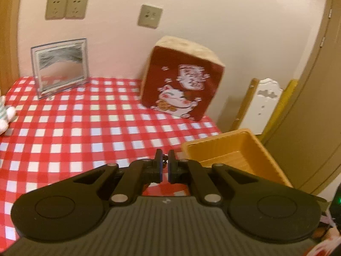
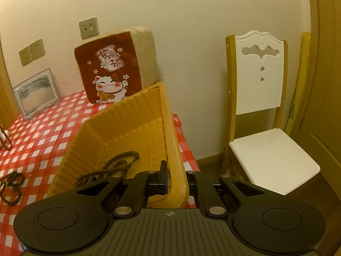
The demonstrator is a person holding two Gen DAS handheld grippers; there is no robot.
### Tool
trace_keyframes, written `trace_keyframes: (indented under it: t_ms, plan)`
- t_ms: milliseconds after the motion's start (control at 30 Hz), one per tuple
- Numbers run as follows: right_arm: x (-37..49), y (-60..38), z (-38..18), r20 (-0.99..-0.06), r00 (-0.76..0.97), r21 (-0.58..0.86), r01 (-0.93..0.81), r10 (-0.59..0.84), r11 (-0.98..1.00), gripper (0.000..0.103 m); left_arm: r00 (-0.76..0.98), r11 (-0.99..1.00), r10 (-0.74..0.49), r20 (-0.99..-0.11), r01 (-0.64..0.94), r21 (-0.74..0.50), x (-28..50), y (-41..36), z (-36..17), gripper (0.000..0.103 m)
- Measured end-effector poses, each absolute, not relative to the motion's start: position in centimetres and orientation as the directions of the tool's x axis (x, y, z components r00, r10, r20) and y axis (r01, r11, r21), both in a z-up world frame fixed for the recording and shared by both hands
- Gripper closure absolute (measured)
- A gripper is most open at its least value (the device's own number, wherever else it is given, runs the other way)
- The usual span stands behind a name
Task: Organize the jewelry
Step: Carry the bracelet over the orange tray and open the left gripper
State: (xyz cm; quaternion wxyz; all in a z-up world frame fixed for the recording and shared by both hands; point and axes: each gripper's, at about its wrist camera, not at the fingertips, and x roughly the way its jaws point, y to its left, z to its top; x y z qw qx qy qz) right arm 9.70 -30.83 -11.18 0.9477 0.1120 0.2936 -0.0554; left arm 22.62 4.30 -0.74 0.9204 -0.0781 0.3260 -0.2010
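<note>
My left gripper (image 1: 165,156) hangs above the red-checked tablecloth (image 1: 74,132), shut on a small dark bead strand (image 1: 164,159); only a few beads show between the pads. To its right sits the yellow ribbed tray (image 1: 234,149). In the right wrist view my right gripper (image 2: 175,171) is shut on the yellow tray's rim (image 2: 170,128) and holds the tray tilted up. A brown bead necklace (image 2: 119,164) lies inside the tray. Another brown bead string (image 2: 10,183) lies on the cloth (image 2: 42,140) to the left.
A red lucky-cat cushion (image 1: 183,85) leans on the wall at the back. A clear picture frame (image 1: 60,66) stands at the back left, and a plush toy (image 1: 5,115) lies at the left edge. A white chair (image 2: 262,111) stands right of the table, by a door (image 1: 315,85).
</note>
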Motion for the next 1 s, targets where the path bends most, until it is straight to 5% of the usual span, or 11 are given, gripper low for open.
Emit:
trace_keyframes:
  t_ms: [533,1000]
  plan:
    - [9.5,-30.3,-10.7,-0.56,0.828,0.165,0.155,-0.037,0.974,0.097,0.537,0.768,-0.629,-0.562,0.543,-0.34,21.1,-5.9,-1.4,0.1]
    - [9.4,-30.3,-10.8,-0.561,0.827,0.172,0.146,-0.025,0.974,0.097,0.434,0.718,-0.659,-0.614,0.608,-0.34,21.5,-12.6,-4.7,0.1]
